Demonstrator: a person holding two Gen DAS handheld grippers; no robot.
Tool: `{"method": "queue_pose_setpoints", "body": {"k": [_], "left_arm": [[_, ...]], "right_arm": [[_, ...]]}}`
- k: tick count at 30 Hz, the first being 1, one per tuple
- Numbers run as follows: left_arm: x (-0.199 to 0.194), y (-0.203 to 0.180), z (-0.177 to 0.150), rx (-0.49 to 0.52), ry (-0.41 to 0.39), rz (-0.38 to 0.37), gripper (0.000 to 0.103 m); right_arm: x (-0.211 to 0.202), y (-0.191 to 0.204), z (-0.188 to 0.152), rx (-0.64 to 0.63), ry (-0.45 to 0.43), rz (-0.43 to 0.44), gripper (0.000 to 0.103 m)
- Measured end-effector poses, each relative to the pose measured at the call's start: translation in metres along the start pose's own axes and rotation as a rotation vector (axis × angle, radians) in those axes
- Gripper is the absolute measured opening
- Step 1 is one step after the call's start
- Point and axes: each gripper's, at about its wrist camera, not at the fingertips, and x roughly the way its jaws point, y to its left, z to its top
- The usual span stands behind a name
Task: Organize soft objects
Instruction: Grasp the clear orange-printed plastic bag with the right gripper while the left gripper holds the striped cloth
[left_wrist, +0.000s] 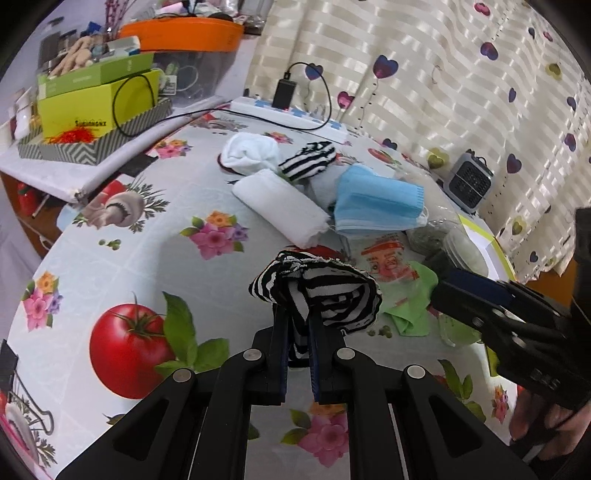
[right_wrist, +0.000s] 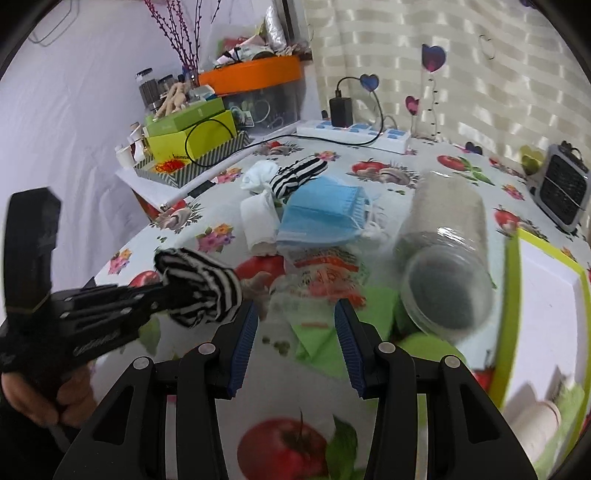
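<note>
My left gripper (left_wrist: 297, 314) is shut on a black-and-white striped sock (left_wrist: 325, 291) and holds it above the table; the sock also shows in the right wrist view (right_wrist: 201, 286). My right gripper (right_wrist: 295, 317) is open and empty, low over a green cloth (right_wrist: 332, 332) and a printed plastic bag (right_wrist: 325, 277). It also shows in the left wrist view (left_wrist: 443, 291). Farther back lie a second striped sock (left_wrist: 308, 160), a white sock ball (left_wrist: 251, 151), a rolled white cloth (left_wrist: 280, 206) and blue face masks (left_wrist: 376, 201).
A clear jar (right_wrist: 443, 258) lies on its side right of my right gripper. A lime-edged white tray (right_wrist: 546, 306) is at the right. A power strip (left_wrist: 288, 114), a small grey fan (left_wrist: 471, 182) and stacked green boxes (left_wrist: 96, 99) stand behind. Curtain at the back.
</note>
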Motion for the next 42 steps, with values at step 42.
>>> {"method": "queue_pose_setpoints", "body": {"k": [42], "left_arm": [[-0.031,-0.016,0.002,0.034,-0.052,-0.040,0.009]], "right_arm": [[-0.011,0.022,0.006,-0.087,-0.018,-0.064,0.009]]}}
